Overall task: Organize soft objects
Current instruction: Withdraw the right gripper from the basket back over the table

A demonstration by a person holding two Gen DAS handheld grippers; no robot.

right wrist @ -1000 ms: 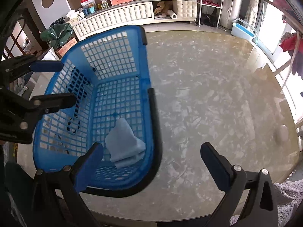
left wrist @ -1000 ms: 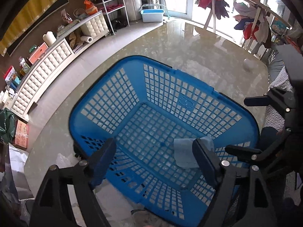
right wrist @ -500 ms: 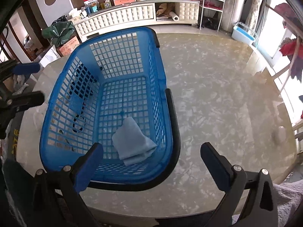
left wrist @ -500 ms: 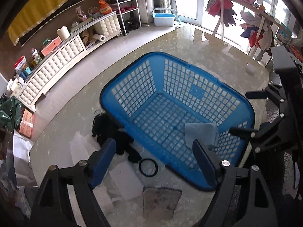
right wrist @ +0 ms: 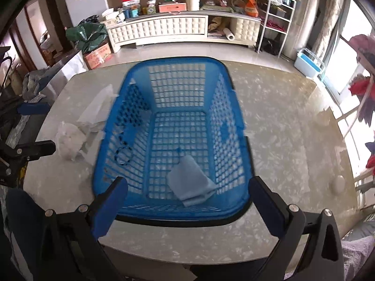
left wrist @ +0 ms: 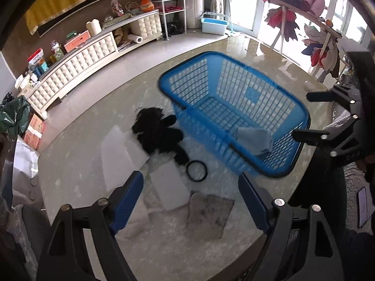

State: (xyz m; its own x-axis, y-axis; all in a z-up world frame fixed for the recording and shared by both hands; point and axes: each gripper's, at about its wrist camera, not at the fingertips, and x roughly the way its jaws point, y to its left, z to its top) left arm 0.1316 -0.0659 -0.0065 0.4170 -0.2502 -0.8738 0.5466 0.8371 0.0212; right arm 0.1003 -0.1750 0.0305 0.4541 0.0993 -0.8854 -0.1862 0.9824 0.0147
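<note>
A blue plastic basket (left wrist: 234,89) (right wrist: 131,89) stands on the marble table and holds a folded light-blue cloth (left wrist: 255,138) (right wrist: 189,182). Left of the basket lie a black fuzzy soft item (left wrist: 157,131), a black ring (left wrist: 196,171), white cloths (left wrist: 168,187) and a grey cloth (left wrist: 208,217). My left gripper (left wrist: 191,203) is open and empty above the white and grey cloths. My right gripper (right wrist: 187,208) is open and empty at the basket's near rim.
The round marble table (right wrist: 293,140) ends close in front of both grippers. White crumpled pieces (right wrist: 70,140) lie left of the basket in the right wrist view. A small white object (right wrist: 338,183) sits near the table's right edge. A long cabinet (right wrist: 164,30) lines the far wall.
My left gripper has pulled back and left from over the basket, bringing the black item, ring and cloths into view. My right gripper has swung to face the basket's near end.
</note>
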